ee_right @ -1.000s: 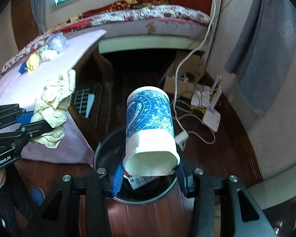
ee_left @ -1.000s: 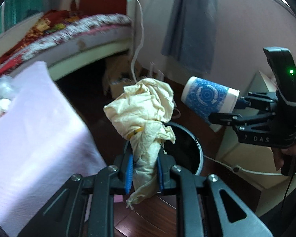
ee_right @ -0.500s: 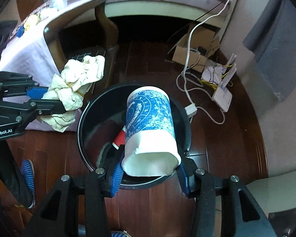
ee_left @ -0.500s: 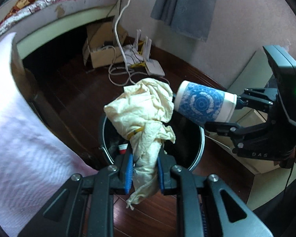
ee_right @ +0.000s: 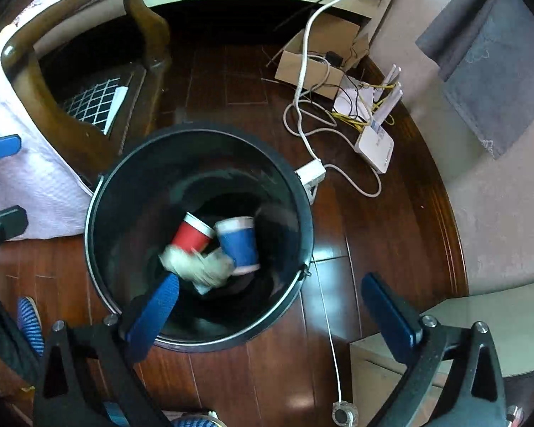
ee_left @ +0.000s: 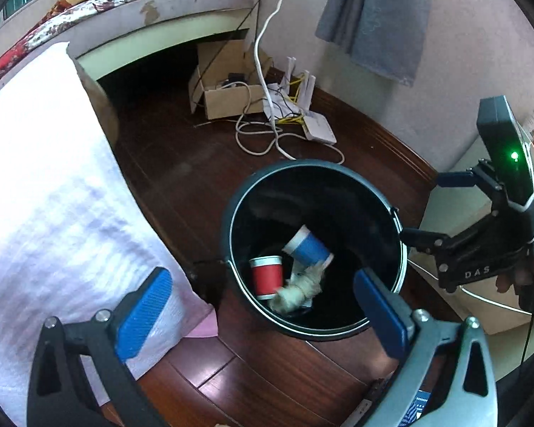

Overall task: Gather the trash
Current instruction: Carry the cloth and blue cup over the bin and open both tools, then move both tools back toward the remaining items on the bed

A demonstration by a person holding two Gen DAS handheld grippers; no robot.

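A black round bin (ee_left: 231, 213) (ee_right: 96, 192) stands on the dark wood floor. Inside it lie a blue paper cup (ee_left: 308, 247) (ee_right: 238, 242), a red paper cup (ee_left: 266, 275) (ee_right: 192, 236) and a crumpled cream tissue (ee_left: 297, 290) (ee_right: 195, 265). My left gripper (ee_left: 267, 306) is open and empty above the bin's near rim. My right gripper (ee_right: 270, 306) is open and empty over the bin; it also shows in the left wrist view (ee_left: 423, 210) at the bin's right side.
A table with a white cloth (ee_left: 46, 192) and a carved wooden leg (ee_right: 149, 35) stands left of the bin. A cardboard box (ee_left: 228, 96), white cables (ee_right: 302, 121) and a router (ee_right: 373, 142) lie by the wall. A pale cabinet (ee_right: 480, 323) stands on the right.
Both grippers opened. The tissue dropped from my left gripper and the blue cup from my right gripper into the bin.
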